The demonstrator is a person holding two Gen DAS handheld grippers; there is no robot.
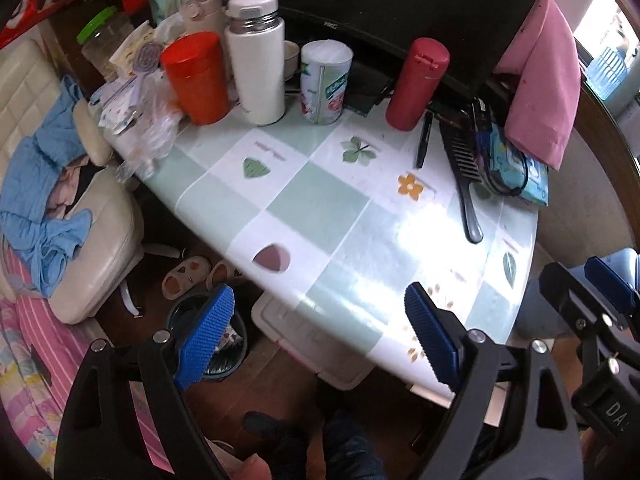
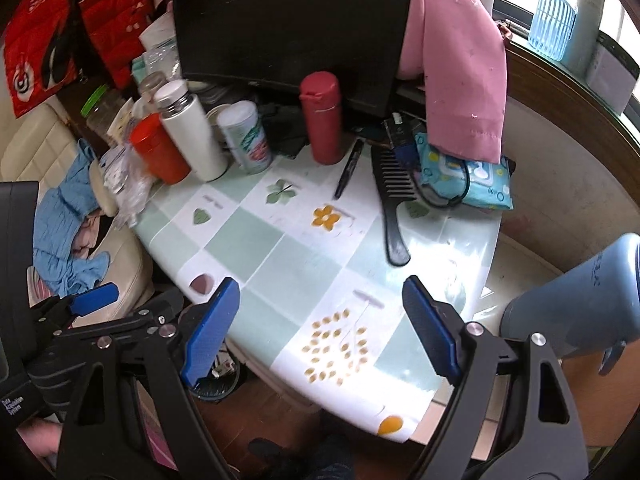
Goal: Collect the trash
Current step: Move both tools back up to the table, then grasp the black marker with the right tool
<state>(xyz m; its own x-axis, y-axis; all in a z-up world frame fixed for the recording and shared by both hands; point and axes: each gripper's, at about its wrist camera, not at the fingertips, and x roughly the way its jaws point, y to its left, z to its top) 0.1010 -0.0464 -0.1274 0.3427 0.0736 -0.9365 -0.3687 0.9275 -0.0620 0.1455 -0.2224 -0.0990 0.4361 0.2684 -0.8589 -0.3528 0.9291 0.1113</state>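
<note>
Crumpled clear plastic wrappers (image 1: pixel 150 132) lie at the far left edge of the green-checked table (image 1: pixel 320 200), and show in the right wrist view (image 2: pixel 128 192) too. A small trash bin (image 1: pixel 216 344) stands on the floor under the table's near left edge; part of it shows in the right wrist view (image 2: pixel 218 380). My left gripper (image 1: pixel 320 332) is open and empty, above the table's near edge and the bin. My right gripper (image 2: pixel 320 328) is open and empty over the table's near edge. Each gripper shows at the edge of the other's view.
Red tumbler (image 1: pixel 196 80), white flask (image 1: pixel 256 60), a can (image 1: pixel 324 84) and a red bottle (image 1: pixel 416 84) stand at the back before a monitor (image 1: pixel 380 12). A black comb (image 1: pixel 464 176), a pen (image 1: pixel 423 140) and a blue wipes pack (image 1: pixel 520 168) lie right. A chair with blue cloth (image 1: pixel 52 200) stands left.
</note>
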